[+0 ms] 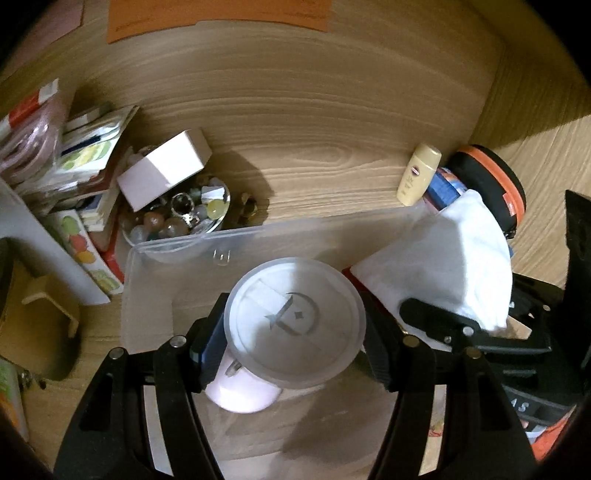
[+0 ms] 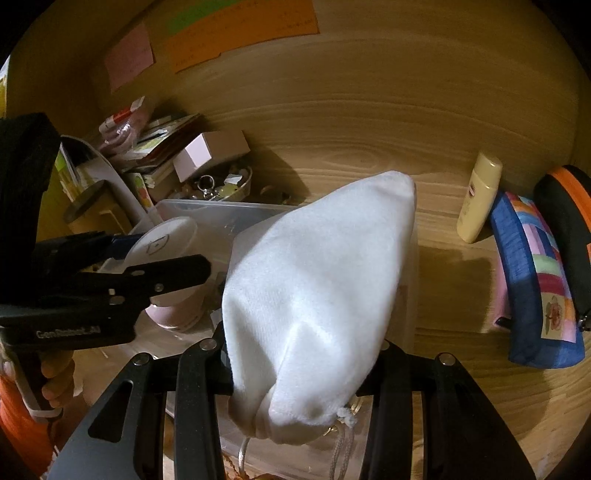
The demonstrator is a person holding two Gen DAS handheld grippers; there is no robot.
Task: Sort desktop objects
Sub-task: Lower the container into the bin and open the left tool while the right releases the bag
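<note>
While my left claw [image 1: 295, 347] clamps the pink jar [image 1: 284, 339] over the clear bin [image 1: 258, 236], my right claw [image 2: 301, 373] pinches the white pouch [image 2: 317, 288] just right of it

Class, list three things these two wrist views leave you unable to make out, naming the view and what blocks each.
- Contents of the white drawstring pouch: right wrist view, opaque cloth.
- Floor of the clear plastic bin: left wrist view, covered by the pink jar in the left claw.
- Right claw pads: right wrist view, hidden by the pouch.
- Writing on the orange paper: too blurred.
</note>
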